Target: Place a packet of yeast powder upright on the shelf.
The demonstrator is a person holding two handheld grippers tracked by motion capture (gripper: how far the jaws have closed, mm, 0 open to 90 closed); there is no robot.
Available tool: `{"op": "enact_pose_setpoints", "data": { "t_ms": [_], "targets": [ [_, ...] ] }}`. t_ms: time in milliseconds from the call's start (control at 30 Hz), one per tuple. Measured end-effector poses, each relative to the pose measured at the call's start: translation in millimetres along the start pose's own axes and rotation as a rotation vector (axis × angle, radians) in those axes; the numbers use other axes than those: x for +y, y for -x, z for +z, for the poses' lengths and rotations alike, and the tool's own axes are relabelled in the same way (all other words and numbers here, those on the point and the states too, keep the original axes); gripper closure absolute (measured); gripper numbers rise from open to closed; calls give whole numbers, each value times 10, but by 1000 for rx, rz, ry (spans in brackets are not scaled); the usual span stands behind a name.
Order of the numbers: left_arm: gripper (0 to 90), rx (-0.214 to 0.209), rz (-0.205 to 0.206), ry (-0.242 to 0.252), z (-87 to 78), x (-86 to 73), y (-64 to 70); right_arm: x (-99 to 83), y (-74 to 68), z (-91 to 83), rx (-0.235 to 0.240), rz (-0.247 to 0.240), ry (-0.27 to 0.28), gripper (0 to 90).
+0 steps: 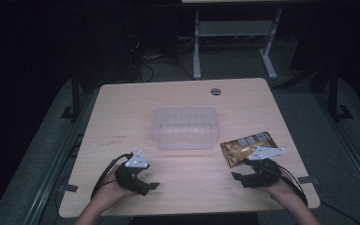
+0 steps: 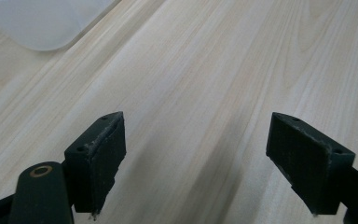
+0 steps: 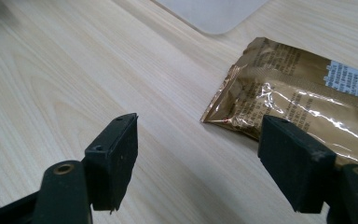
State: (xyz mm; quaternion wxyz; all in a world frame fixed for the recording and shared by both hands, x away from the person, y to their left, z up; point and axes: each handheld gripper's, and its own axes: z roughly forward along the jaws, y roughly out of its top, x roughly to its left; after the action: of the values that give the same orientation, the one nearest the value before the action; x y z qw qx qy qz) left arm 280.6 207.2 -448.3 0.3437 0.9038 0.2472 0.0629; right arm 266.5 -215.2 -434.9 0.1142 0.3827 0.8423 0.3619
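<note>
- Hovering the right tongs wide open and empty, gold packet lying on the desk just ahead, beside one jaw.
- Holding the left tongs agape, gripping nothing.
- Judging: approaching the grasp; needing to straddle the packet's edge, then carry it to the clear tub beyond.

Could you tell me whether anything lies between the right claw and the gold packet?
Nothing visible does. The right claw is open, just short of the packet, with bare table between them. The tub sits off to the side, out of that path.
</note>
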Motion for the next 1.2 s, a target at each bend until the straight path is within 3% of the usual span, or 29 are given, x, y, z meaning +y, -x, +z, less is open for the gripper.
{"op": "enact_pose_setpoints", "data": {
  "t_ms": [500, 567, 700, 767, 800, 867, 1200],
  "targets": [
    [194, -1, 13, -8, 0, 7, 1, 30, 73, -82, -13, 45, 35, 306],
    [194, -1, 15, -11, 2, 6, 2, 67, 111, -105, -25, 60, 54, 373],
    [195, -1, 10, -5, 2, -1, 8, 169, 225, -157, -53, 86, 82, 662],
    [195, -1, 9, -7, 1, -2, 7, 226, 282, -161, -65, 89, 90, 754],
    [196, -1, 9, -7, 1, -2, 7, 226, 282, -161, -65, 89, 90, 754],
    [197, -3, 9, -6, 1, 0, 8, 321, 359, -157, -74, 98, 105, 865],
    [198, -7, 0, -9, 17, 7, 21, 631, 553, -11, -95, 95, 144, 895]
  ]
}}
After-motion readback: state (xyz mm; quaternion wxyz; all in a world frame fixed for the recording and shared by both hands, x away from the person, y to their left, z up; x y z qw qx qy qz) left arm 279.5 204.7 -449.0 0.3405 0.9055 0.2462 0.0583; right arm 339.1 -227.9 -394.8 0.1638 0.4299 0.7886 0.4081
